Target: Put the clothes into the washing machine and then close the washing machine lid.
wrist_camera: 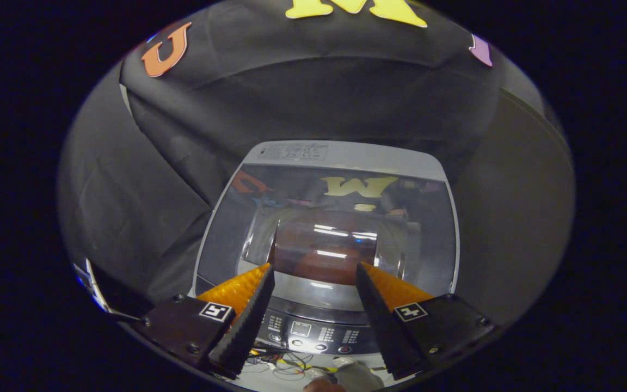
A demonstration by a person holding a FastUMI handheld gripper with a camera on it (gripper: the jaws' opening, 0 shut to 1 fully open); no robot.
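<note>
Tongs of the hand-held gripper (314,272) hang spread apart above a top-loading washing machine (444,179), clamped on nothing, with the lid's glass showing in the gap between the two fingers. Beyond the fingertips, toward twelve o'clock, the lid (221,239) lies flat and closed over the tub, its dark glass throwing back ceiling lights and the booth wall. Through the glass, just ahead of the fingertips, a reddish-brown mass (321,256) sits in the drum; it may be the clothes, though reflections make that uncertain. At six o'clock, under and between the fingers, runs the control panel (313,332) with its small display and row of buttons, and below it loose cables (286,367) trail on the floor.

Judging by the flat lid and the empty, parted fingers, the task looks at or near its end, the gripper held clear so as to touch nothing. Pale lid rims run at nine and three o'clock, and a grey rear ledge (346,152) at twelve marks the hinge side. Black cloth (145,207) hangs close on the nine o'clock side and behind, so open room for moving lies mainly upward and back toward six o'clock
</note>
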